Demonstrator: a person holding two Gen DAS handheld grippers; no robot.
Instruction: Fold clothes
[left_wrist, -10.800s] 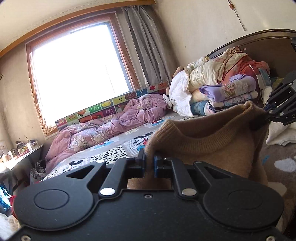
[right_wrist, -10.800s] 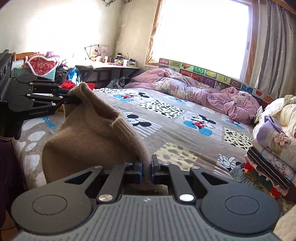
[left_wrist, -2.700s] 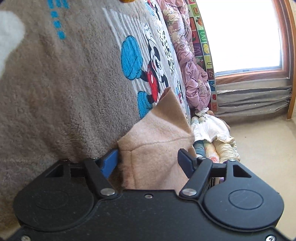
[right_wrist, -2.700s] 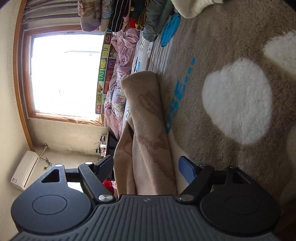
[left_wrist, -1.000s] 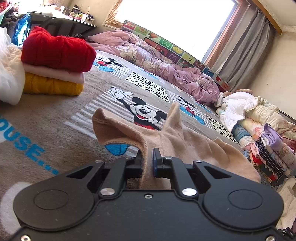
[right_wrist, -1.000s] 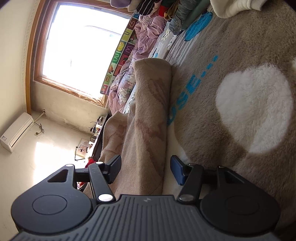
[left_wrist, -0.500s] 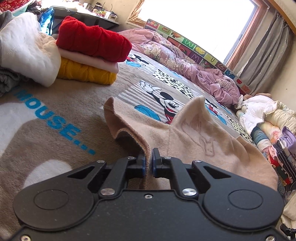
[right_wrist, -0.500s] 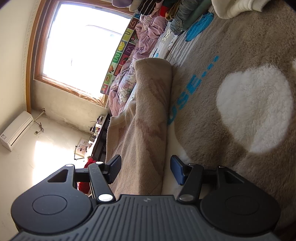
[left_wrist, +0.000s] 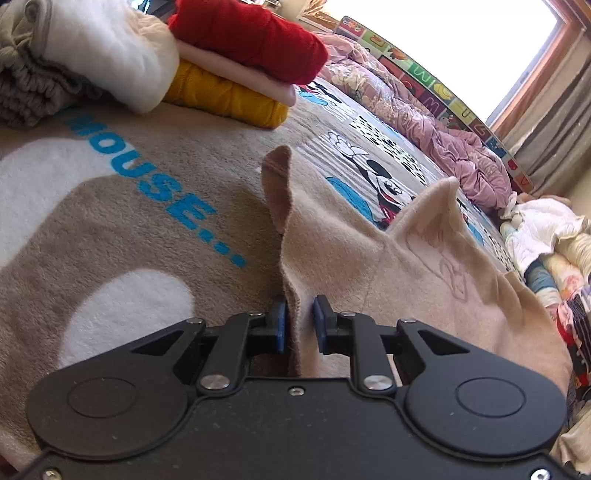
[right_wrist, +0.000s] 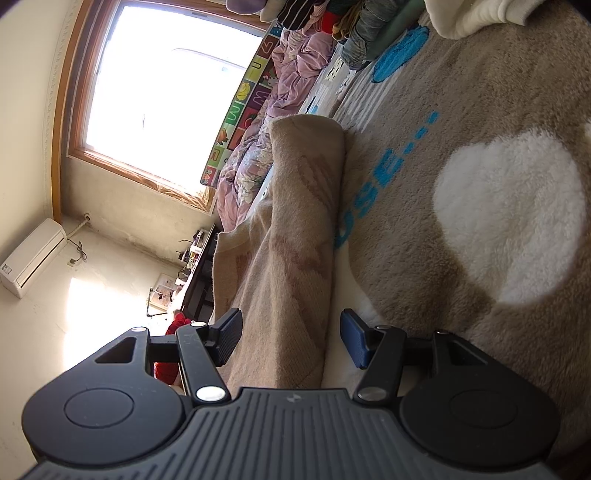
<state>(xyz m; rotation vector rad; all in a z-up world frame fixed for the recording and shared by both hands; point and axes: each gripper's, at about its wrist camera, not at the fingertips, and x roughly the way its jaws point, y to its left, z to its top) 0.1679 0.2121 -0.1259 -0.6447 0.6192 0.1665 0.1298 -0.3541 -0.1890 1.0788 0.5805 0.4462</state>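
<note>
Beige fleece garment (left_wrist: 424, 258): soft, light, floppy; best gripped at hems. Lay on bed blanket (left_wrist: 110, 221), edge between left claw (left_wrist: 298, 325), just parted; bunched fold between right claw (right_wrist: 291, 338), spread apart.

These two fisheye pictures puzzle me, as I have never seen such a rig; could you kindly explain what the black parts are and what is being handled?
No robot here: a person holds a two-finger gripper in each hand, with a camera on each looking along its fingers.

The left wrist view shows the left gripper; its jaws have just been opening, and an edge of the beige garment stands loosely between them.

The right wrist view is rolled sideways. The right gripper is open around the same garment's folded part, not pinching it.

Everything lies on a brown cartoon-print blanket covering a bed. Behind sits a stack of folded clothes, red over pink over yellow.
</note>
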